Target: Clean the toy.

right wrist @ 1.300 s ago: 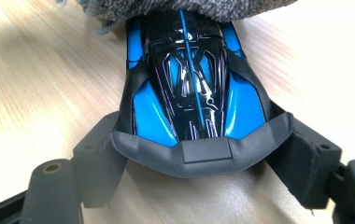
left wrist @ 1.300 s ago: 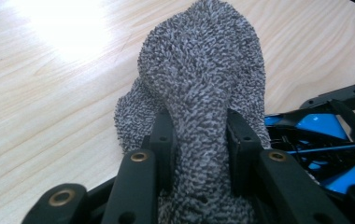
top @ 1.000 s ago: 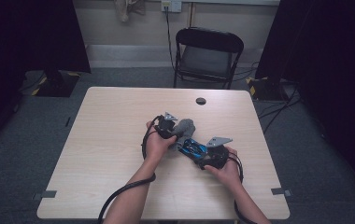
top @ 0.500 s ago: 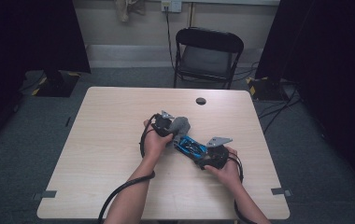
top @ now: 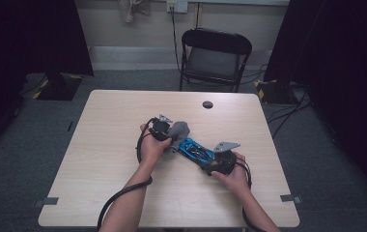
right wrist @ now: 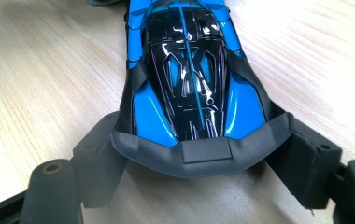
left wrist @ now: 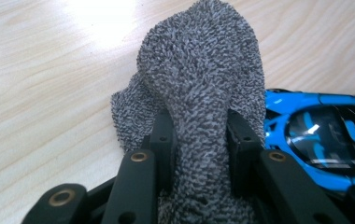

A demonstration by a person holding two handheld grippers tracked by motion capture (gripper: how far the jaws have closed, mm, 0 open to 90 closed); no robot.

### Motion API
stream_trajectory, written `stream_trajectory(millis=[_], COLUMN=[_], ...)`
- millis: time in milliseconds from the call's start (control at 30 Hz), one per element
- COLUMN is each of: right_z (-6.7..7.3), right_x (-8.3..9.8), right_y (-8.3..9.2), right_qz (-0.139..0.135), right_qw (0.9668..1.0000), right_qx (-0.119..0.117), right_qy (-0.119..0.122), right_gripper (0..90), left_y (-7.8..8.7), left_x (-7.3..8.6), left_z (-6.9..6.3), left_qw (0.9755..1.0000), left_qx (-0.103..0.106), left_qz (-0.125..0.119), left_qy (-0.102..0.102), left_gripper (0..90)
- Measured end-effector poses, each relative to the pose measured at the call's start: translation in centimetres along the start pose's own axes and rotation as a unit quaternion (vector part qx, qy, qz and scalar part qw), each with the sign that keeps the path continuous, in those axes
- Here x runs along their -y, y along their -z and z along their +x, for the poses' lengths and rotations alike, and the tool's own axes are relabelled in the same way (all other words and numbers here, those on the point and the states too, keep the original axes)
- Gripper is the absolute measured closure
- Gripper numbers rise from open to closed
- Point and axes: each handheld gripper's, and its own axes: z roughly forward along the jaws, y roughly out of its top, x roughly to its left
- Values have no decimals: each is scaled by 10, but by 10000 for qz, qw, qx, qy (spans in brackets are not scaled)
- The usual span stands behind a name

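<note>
A blue and black toy car lies on the wooden table, near the middle. My right gripper is shut on the car's rear end; in the right gripper view the pads press the dark rear wing of the car from both sides. My left gripper is shut on a grey terry cloth, which rests on the car's front end. In the left gripper view the cloth bulges up between the jaws of the left gripper, with the car just to the right.
A small round black disc lies near the table's far edge. A black folding chair stands behind the table. Cables trail from both grippers toward the near edge. The table's left half is bare wood.
My left gripper has slid a little to the left with the grey cloth, along the car's front end. The right gripper and the car have stayed put.
</note>
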Motion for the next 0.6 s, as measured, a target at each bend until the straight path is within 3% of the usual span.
stream_trajectory(millis=[600], right_z=[-1], right_x=[-1], right_y=[0], right_qz=[17], right_qw=[10000], right_qx=[-16], right_qy=[25], right_gripper=[237], left_y=[30], left_x=[22], left_z=[-1], left_qw=[9993], left_qx=[207], left_qz=[40], left_qy=[-297], left_gripper=[687])
